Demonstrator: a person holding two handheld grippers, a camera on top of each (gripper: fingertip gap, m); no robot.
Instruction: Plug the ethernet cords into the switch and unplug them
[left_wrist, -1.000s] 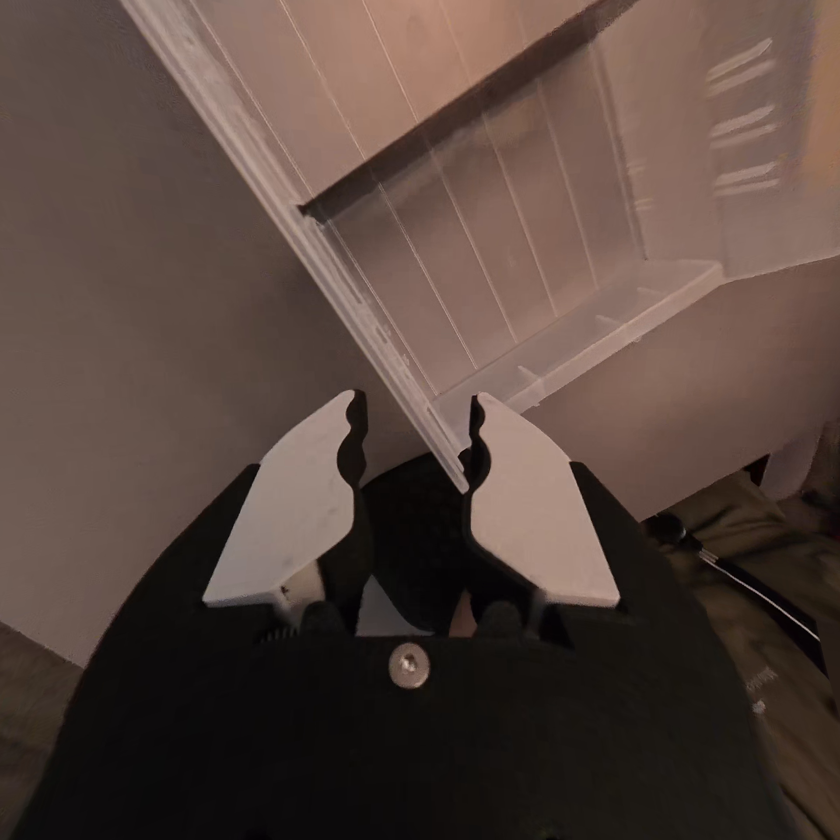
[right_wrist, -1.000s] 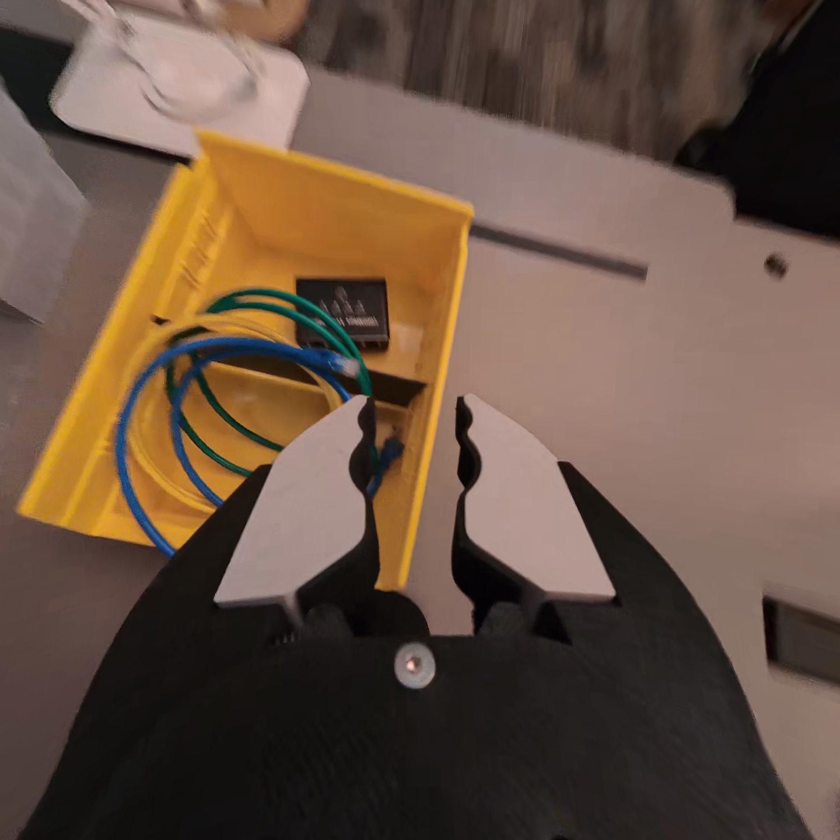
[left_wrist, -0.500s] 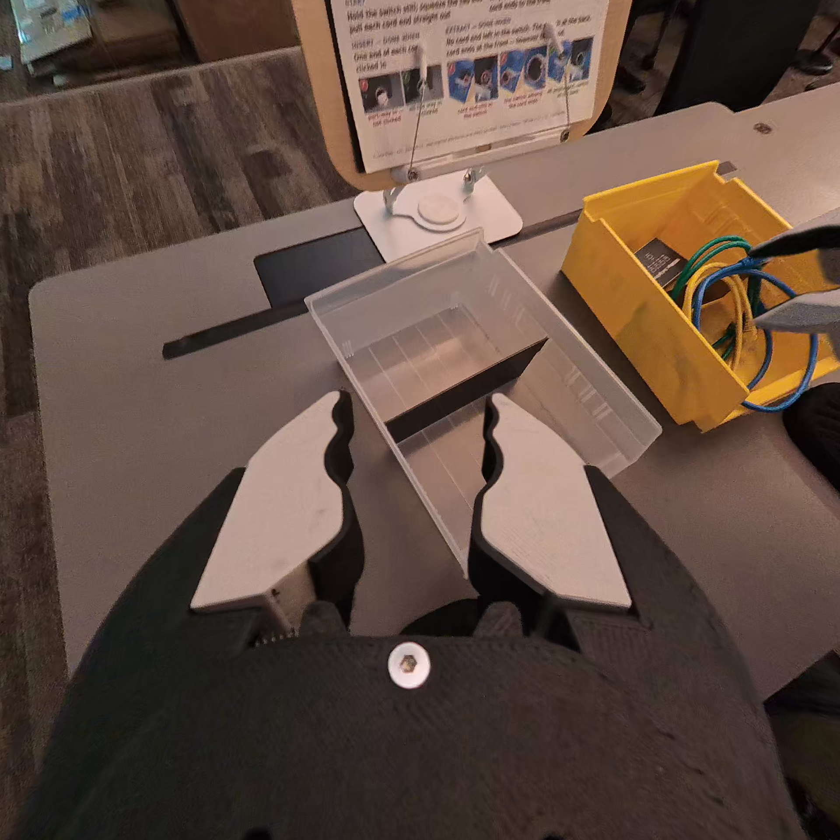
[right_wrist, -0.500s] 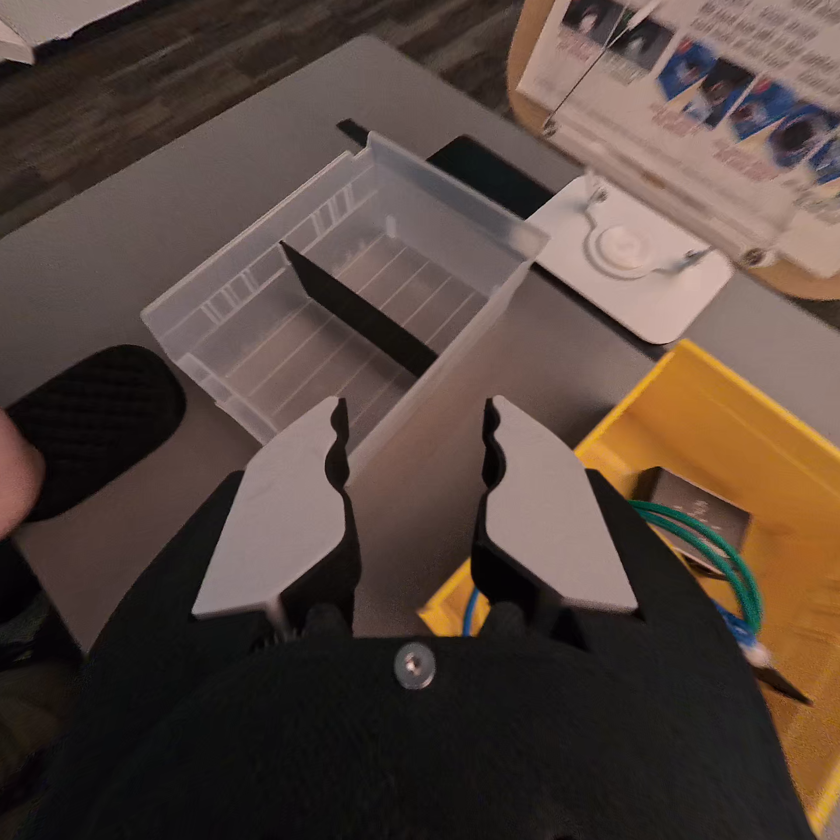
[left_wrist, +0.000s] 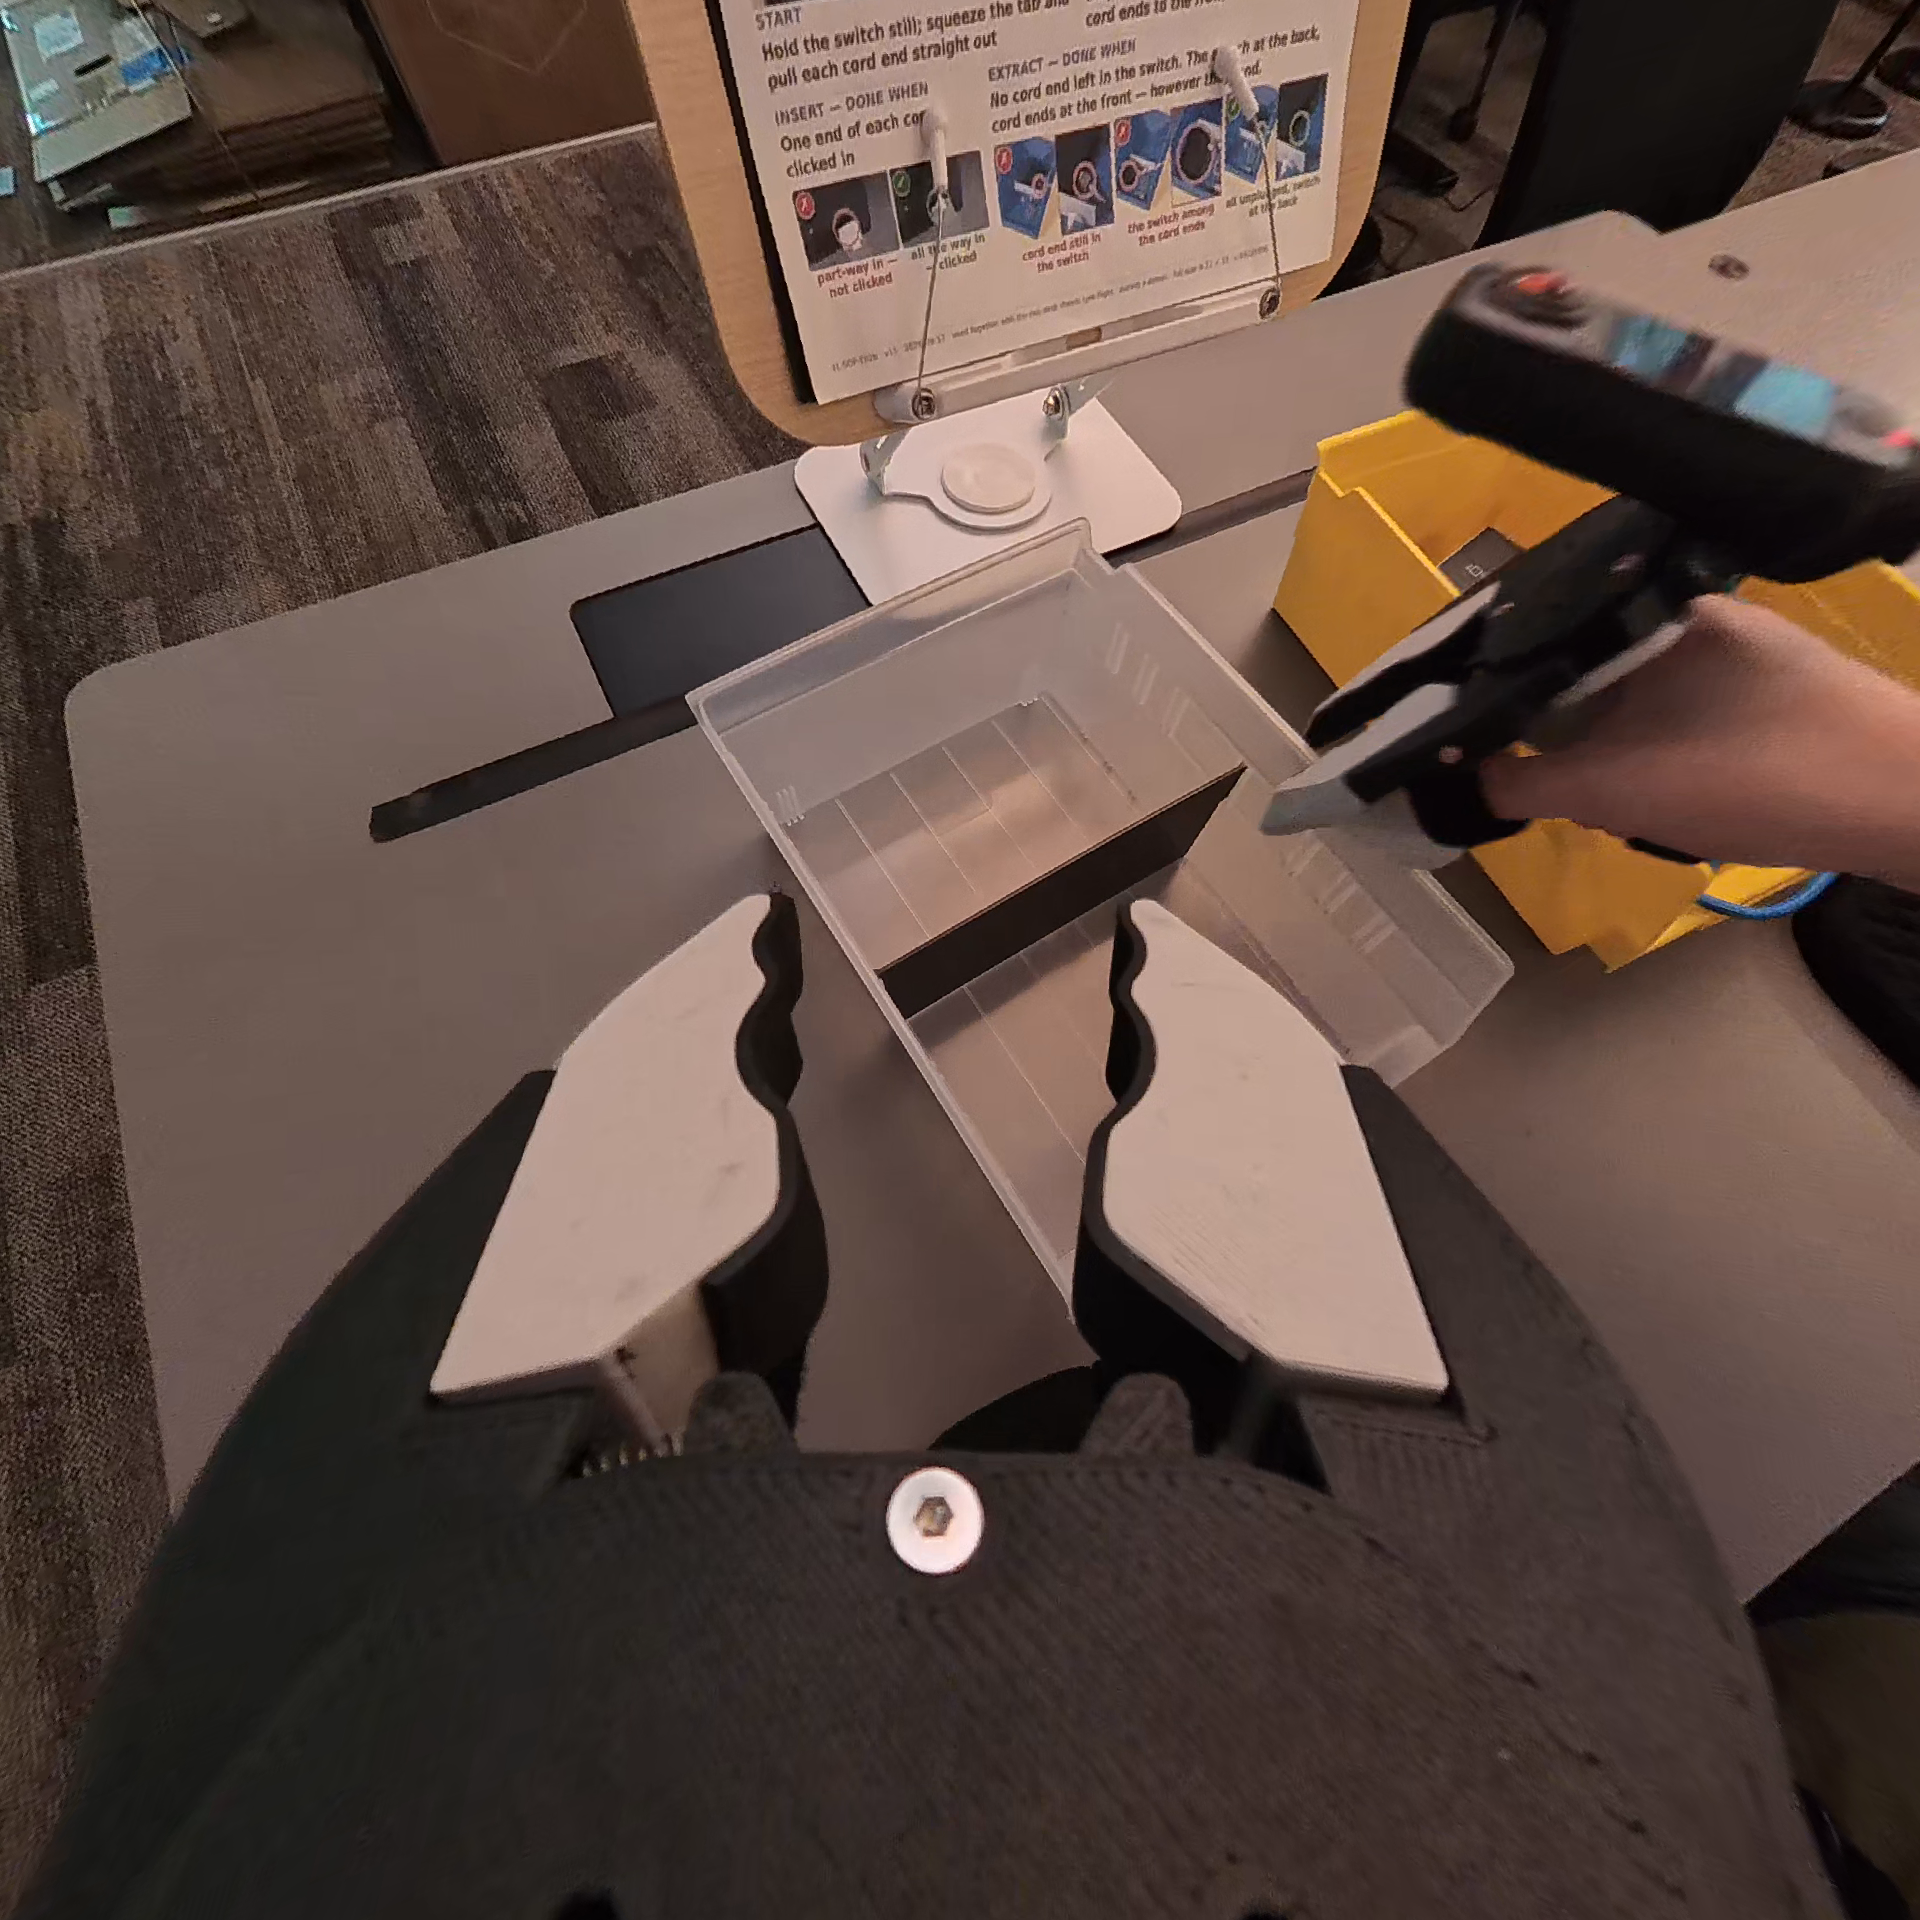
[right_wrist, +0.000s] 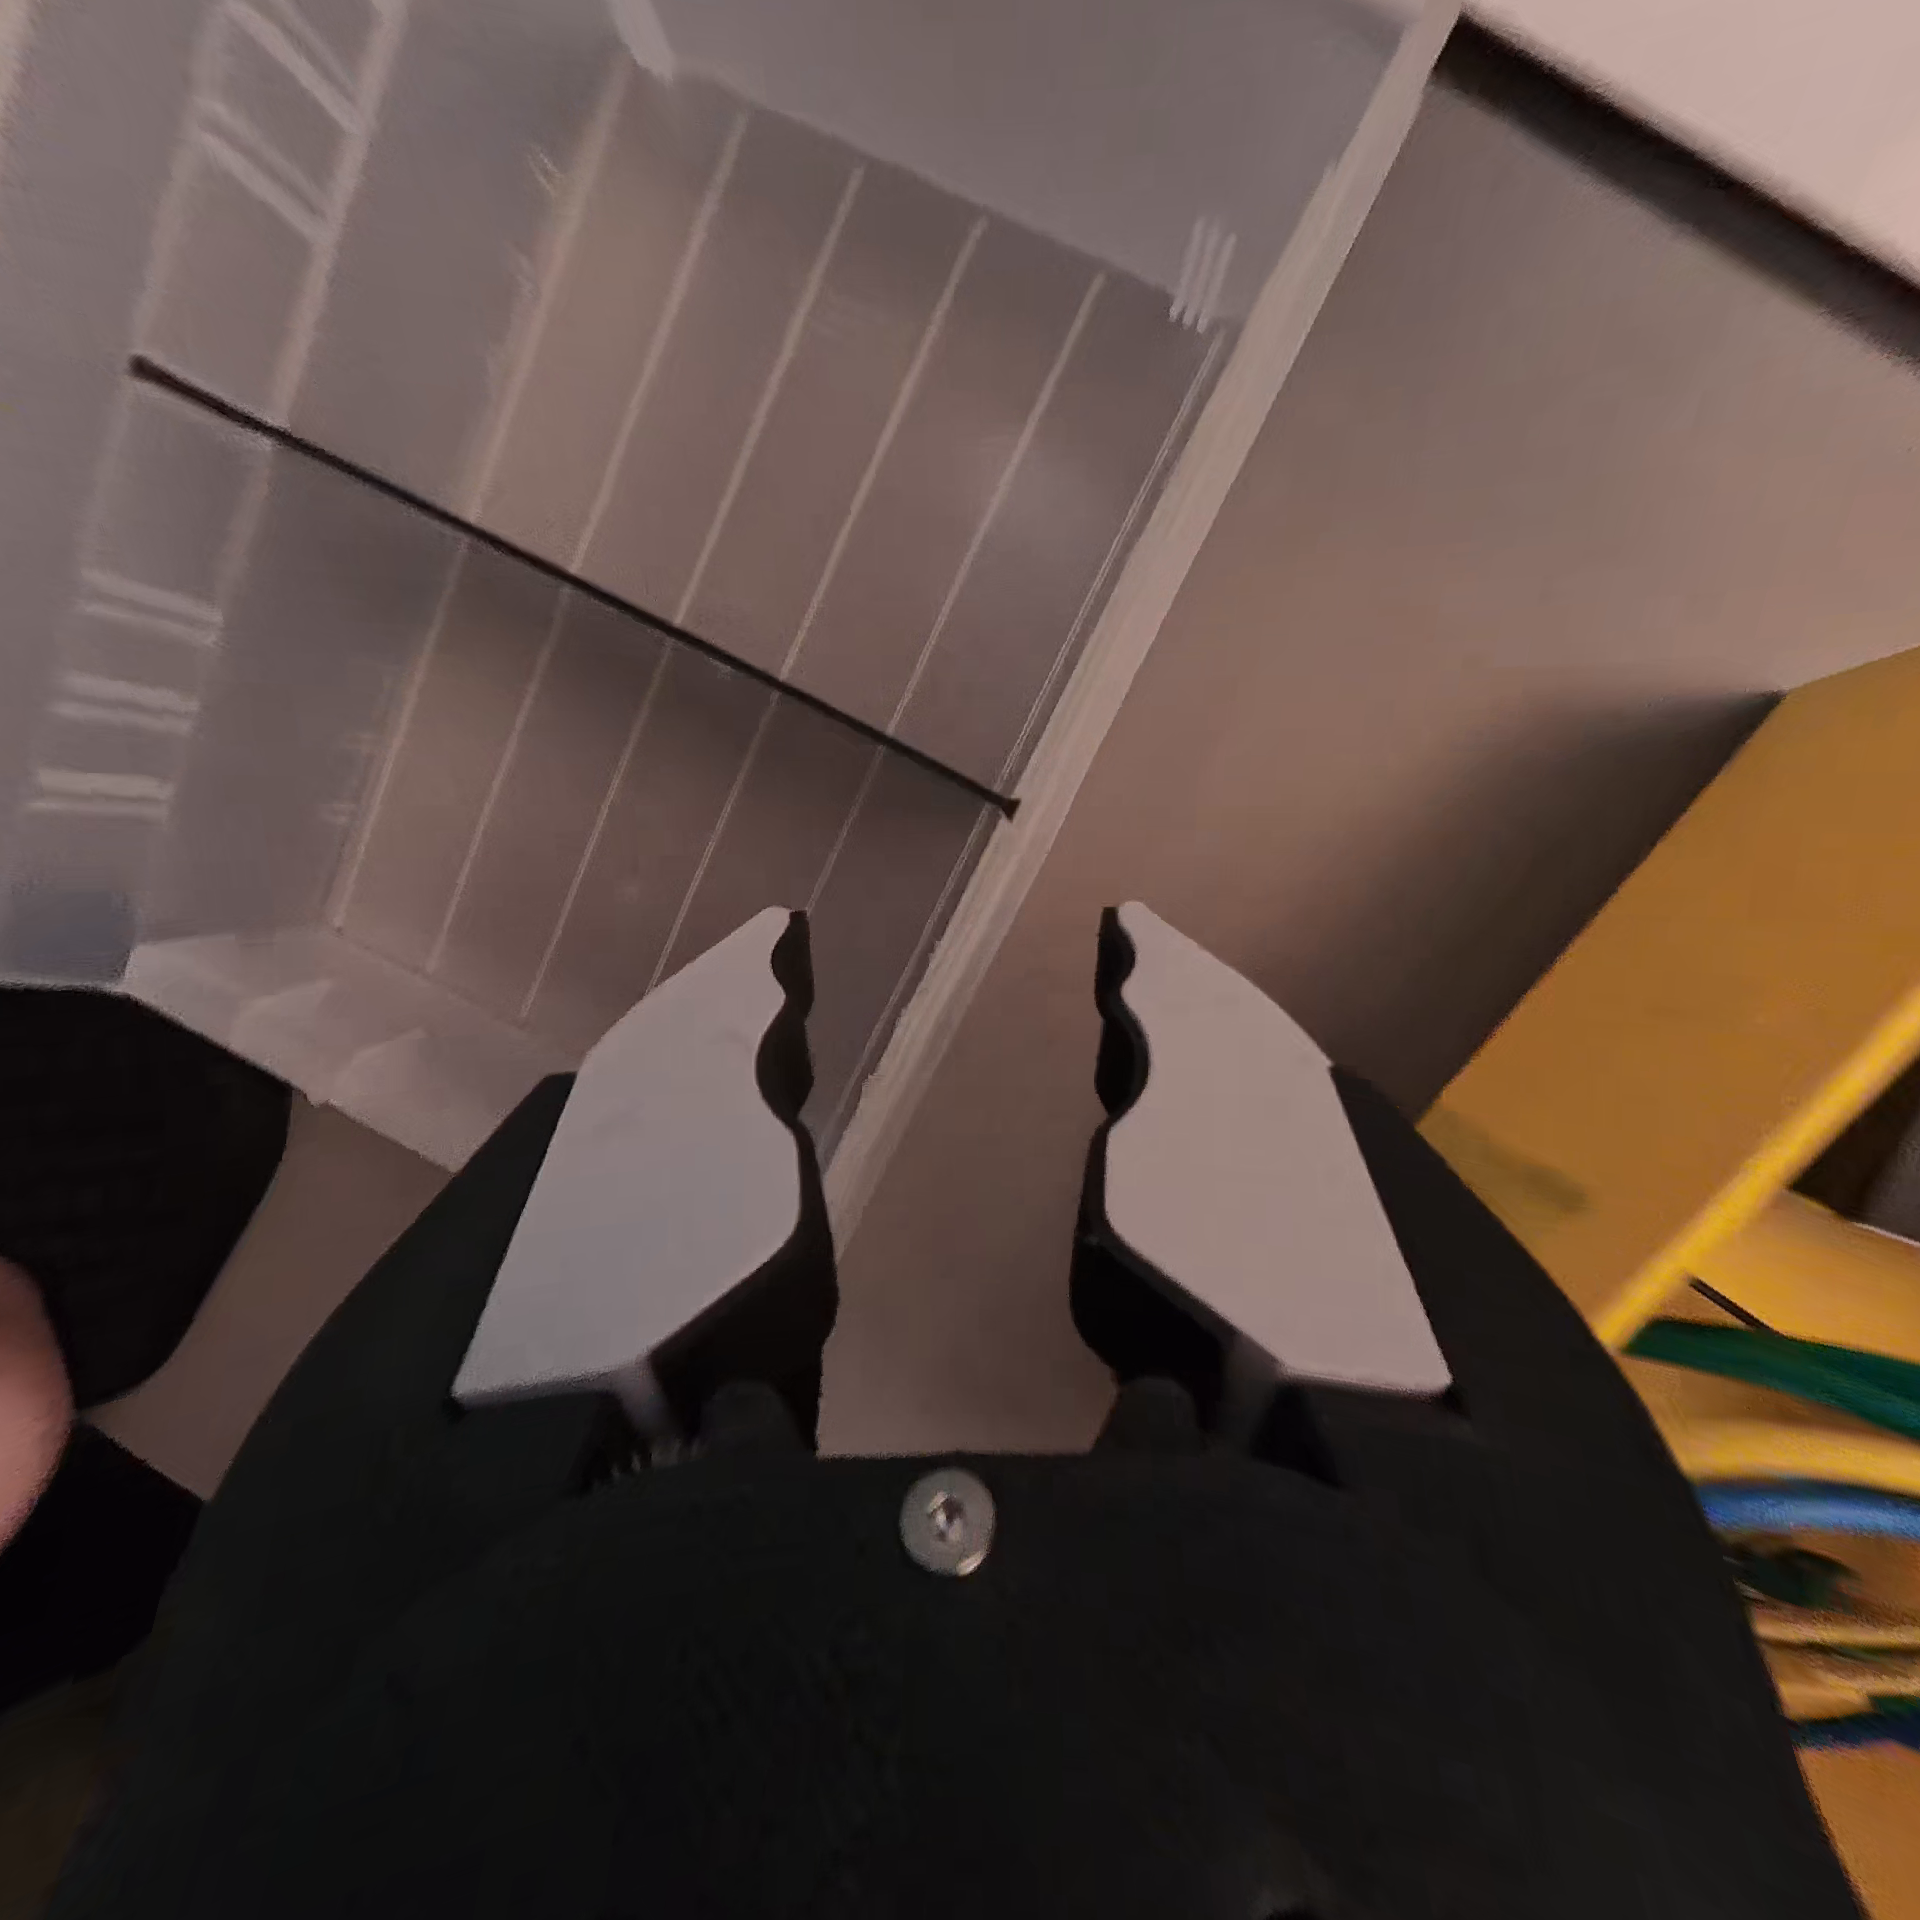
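Note:
A yellow bin (left_wrist: 1361, 561) at the right of the grey table holds the black switch (left_wrist: 1475, 556) and coiled ethernet cords; a blue cord (left_wrist: 1766, 899) shows at its near end. In the right wrist view the bin (right_wrist: 1662, 997) is at the right with green cord (right_wrist: 1766, 1361) and blue cord (right_wrist: 1808, 1507) inside. My left gripper (left_wrist: 951, 925) is open and empty, above the near end of a clear bin (left_wrist: 987, 821). My right gripper (right_wrist: 956, 925) is open and empty, over the clear bin's right wall (right_wrist: 1143, 665); it also shows in the left wrist view (left_wrist: 1351, 769).
The clear bin has a black divider (left_wrist: 1049, 894) across its middle and nothing inside. An instruction sheet on a wooden board (left_wrist: 1039, 197) stands on a white base (left_wrist: 987, 488) behind it. A black panel (left_wrist: 707, 623) and slot are set in the table (left_wrist: 364, 935). Carpet lies to the left. The left gripper's tips are roughly 25 cm from the right gripper's.
Both grippers swung fast. The right gripper moved from above the yellow bin leftward and down, close over the clear bin's right wall. The left gripper pulled back from the clear bin.

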